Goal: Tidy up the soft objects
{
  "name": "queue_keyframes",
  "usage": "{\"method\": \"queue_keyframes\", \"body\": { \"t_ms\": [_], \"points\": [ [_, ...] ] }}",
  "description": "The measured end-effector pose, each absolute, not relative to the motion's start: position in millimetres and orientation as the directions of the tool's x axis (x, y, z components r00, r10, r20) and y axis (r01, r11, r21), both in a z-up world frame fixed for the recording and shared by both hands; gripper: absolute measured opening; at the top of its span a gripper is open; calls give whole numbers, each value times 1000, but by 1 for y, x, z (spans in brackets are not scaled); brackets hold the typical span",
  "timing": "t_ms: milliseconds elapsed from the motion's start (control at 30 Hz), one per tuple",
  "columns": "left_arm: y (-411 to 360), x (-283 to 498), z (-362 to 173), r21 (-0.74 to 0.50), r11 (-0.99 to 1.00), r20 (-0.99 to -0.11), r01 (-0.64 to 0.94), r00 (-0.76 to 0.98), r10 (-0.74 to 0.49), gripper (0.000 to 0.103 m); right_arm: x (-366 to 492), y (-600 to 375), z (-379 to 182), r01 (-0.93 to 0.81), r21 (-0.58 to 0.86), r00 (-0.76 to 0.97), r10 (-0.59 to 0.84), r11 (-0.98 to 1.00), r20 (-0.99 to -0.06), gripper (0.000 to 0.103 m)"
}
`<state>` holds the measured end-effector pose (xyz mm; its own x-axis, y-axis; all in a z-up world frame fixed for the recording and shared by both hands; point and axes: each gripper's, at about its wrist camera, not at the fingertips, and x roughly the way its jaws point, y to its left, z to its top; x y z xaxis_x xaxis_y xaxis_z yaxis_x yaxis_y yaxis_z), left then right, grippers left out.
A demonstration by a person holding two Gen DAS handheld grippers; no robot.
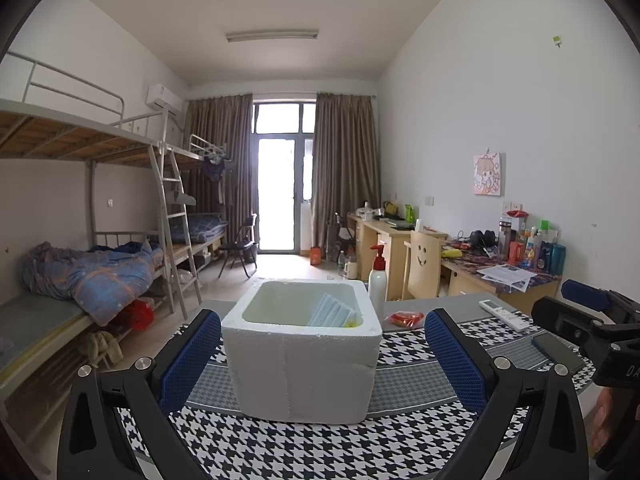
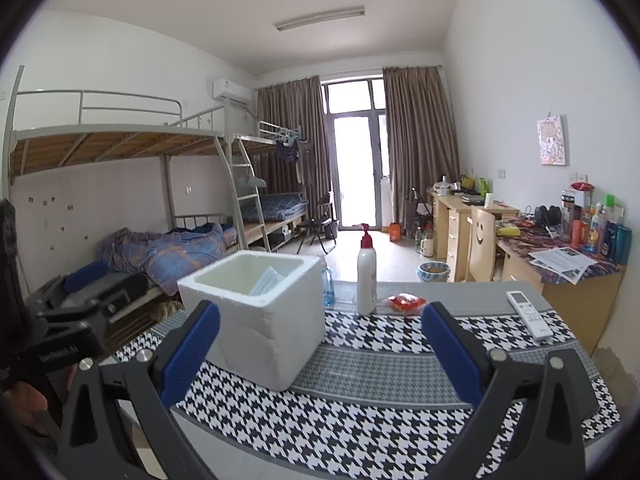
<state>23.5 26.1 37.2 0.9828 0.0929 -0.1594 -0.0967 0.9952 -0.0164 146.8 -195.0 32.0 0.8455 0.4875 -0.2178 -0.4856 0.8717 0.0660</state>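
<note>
A white foam box [image 1: 300,364] stands on the houndstooth tablecloth [image 1: 280,448]. Pale blue face masks [image 1: 332,312] lie inside it, leaning on its right wall. My left gripper [image 1: 320,360] is open and empty, its blue pads either side of the box, short of it. In the right wrist view the box [image 2: 256,320] is left of centre, with the masks [image 2: 268,280] showing inside. My right gripper [image 2: 320,352] is open and empty, to the right of the box. A red packet [image 1: 406,317] lies behind the box; it also shows in the right wrist view [image 2: 405,303].
A white pump bottle [image 2: 366,280] stands behind the box. A white remote [image 2: 530,314] and a dark phone [image 1: 558,350] lie at the table's right. A plastic water bottle [image 2: 327,286] stands behind the box. Bunk beds are left, desks right.
</note>
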Motion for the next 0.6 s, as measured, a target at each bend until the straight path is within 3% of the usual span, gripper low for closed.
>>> {"method": "queue_keyframes", "body": {
  "t_ms": [600],
  "points": [
    [27, 15, 18, -22, 993, -147, -118, 983, 114, 102, 134, -190, 9, -483, 48, 846, 480, 874, -233, 102]
  ]
}}
